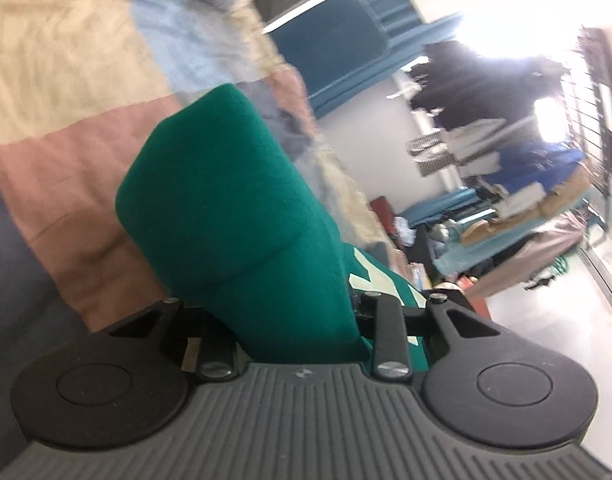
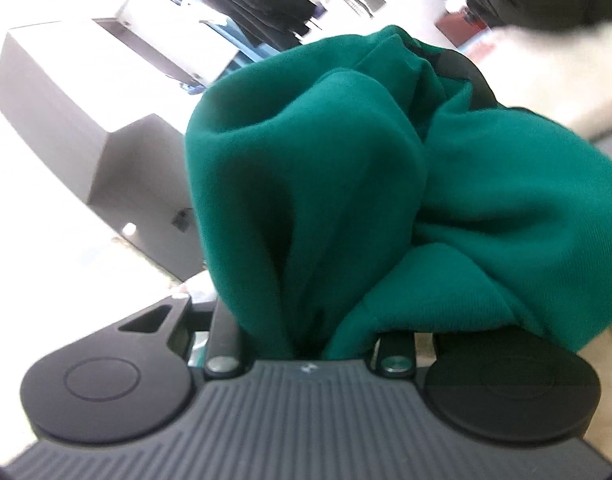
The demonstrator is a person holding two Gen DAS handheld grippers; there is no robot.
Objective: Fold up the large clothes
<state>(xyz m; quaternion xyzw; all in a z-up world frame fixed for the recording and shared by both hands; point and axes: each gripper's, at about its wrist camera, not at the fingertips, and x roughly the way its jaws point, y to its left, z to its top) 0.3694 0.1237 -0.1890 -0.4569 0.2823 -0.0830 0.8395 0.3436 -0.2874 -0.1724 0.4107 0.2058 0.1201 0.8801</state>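
We've got both grippers clamped on the green garment [image 1: 230,208]. The left gripper [image 1: 298,336] has its jaws squeezed on a thick fold that sticks out toward 11 o'clock. The right gripper [image 2: 306,340] pinches a bunched wad rising toward 12. Past the left one lies a patchwork bedspread [image 1: 66,100], and further off at 2 o'clock a cluttered clothes rack [image 1: 506,160].

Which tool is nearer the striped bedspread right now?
Left, likely. The left tool holds the green garment just above the striped bedspread; the right tool faces the room.
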